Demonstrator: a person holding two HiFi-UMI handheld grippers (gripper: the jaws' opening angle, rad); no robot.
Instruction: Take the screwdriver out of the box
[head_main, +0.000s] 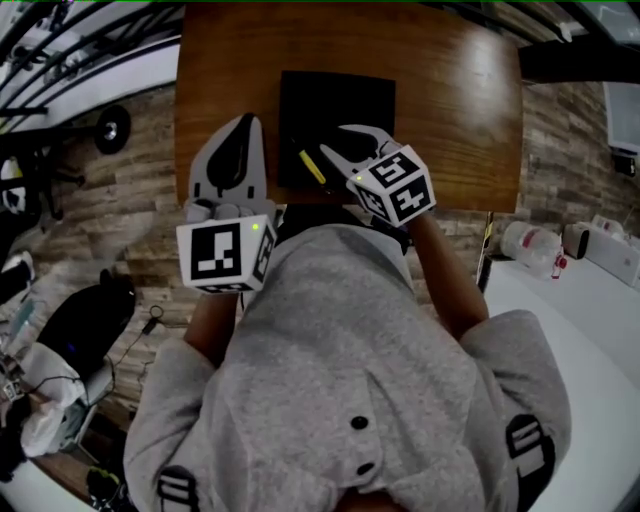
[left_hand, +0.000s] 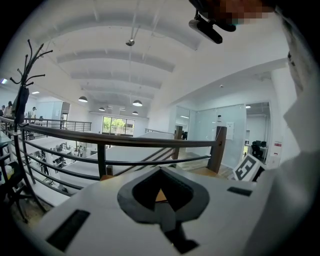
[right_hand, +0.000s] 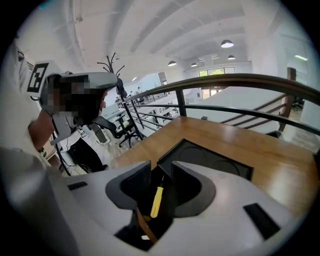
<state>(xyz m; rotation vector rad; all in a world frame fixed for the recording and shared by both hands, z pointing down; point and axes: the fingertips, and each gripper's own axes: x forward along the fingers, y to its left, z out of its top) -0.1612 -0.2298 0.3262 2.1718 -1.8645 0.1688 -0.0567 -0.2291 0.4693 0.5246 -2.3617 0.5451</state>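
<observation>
While angled downward, right gripper (right_hand: 160, 169) hovers over screwdriver (right_hand: 156, 201).

- The person wears a light grey top (head_main: 340, 370) with two dark buttons (head_main: 359, 422) and a dark striped strap (head_main: 528, 450) on each shoulder.
- The left hand-held gripper (head_main: 248, 122) and the right hand-held gripper (head_main: 350, 140) are pale grey with dark linings.
- Each carries a cube with black-and-white markers.
</observation>
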